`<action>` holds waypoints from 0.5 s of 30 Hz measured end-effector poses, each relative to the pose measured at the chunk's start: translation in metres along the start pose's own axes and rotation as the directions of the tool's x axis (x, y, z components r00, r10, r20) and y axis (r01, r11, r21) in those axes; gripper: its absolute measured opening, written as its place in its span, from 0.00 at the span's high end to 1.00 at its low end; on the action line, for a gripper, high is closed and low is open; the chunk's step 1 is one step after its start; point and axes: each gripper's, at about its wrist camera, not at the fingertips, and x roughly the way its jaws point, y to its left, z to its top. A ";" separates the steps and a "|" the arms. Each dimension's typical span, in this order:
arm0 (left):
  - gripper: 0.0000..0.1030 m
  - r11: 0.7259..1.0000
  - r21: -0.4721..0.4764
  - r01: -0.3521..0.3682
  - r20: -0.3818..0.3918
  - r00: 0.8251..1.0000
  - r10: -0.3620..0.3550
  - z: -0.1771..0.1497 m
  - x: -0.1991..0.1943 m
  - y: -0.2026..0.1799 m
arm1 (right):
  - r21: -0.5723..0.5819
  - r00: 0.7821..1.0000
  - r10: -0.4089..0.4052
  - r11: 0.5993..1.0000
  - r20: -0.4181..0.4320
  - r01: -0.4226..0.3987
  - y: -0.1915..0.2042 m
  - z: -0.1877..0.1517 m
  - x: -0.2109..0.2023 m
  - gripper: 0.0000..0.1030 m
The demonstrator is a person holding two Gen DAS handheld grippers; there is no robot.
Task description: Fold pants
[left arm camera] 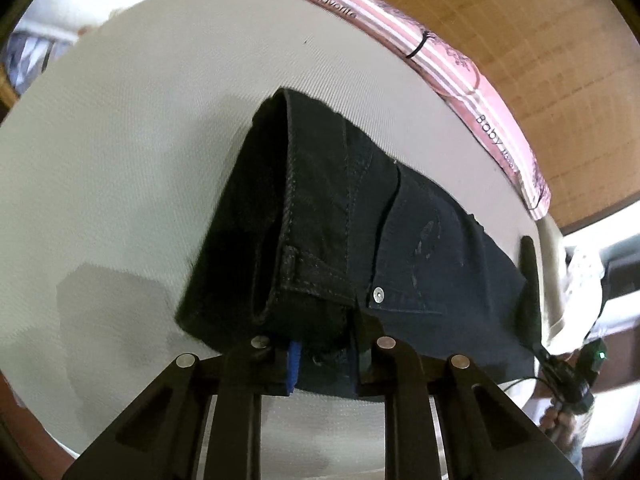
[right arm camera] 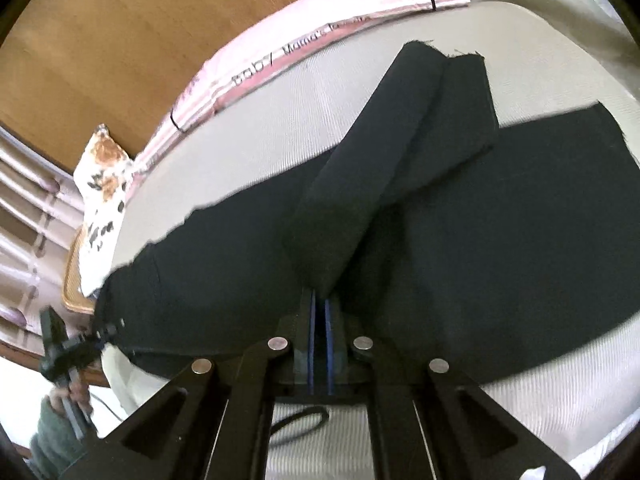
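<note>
The pants (left arm camera: 360, 240) lie dark and doubled on the pale mattress (left arm camera: 120, 140), waistband end toward my left gripper (left arm camera: 324, 344), leg end toward my right gripper (right arm camera: 319, 312), and I use the pants as my landmark for everything else. At the waistband, near the rivet (left arm camera: 377, 294), my left gripper's 2 jaws stand on either side of the thick hem and look clamped on it. At the leg end, my right gripper's blue pads (right arm camera: 328, 344) are nearly together on a raised ridge of cloth, so I judge it pinched on the pants too. The risk I see is uneven layers: the 2 leg cuffs (right arm camera: 452, 80) beyond my right gripper already sit offset, and if I swing over now the fold could land skewed. Heavy denim could also slip from so narrow a bite. Past the pants' far edge lies a pink striped blanket (left arm camera: 460, 64); dragging could carry fabric onto it.
</note>
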 end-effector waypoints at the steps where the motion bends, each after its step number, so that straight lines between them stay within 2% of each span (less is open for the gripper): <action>1: 0.81 0.999 0.033 -0.021 0.006 1.000 0.020 0.001 -0.001 -0.003 | -0.007 1.000 -0.006 1.000 0.000 0.006 0.001 -0.004 -0.001 0.96; 4: 0.81 0.987 0.135 -0.091 0.027 0.996 0.088 0.002 -0.001 -0.010 | -0.011 0.999 -0.036 0.999 -0.030 0.036 0.005 -0.023 0.001 0.96; 8: 0.81 0.970 0.190 -0.151 0.008 0.988 0.153 -0.005 0.013 -0.010 | -0.022 0.994 -0.091 0.996 -0.066 0.090 0.000 -0.036 0.015 0.96; 11: 0.81 0.952 0.243 -0.189 0.029 0.982 0.187 -0.010 0.014 -0.015 | -0.013 0.989 -0.113 0.994 -0.096 0.112 -0.004 -0.040 0.025 0.96; 15: 0.77 0.916 0.292 -0.275 0.054 0.961 0.271 -0.017 0.021 -0.024 | -0.008 0.987 -0.121 0.993 -0.109 0.121 -0.008 -0.041 0.032 0.90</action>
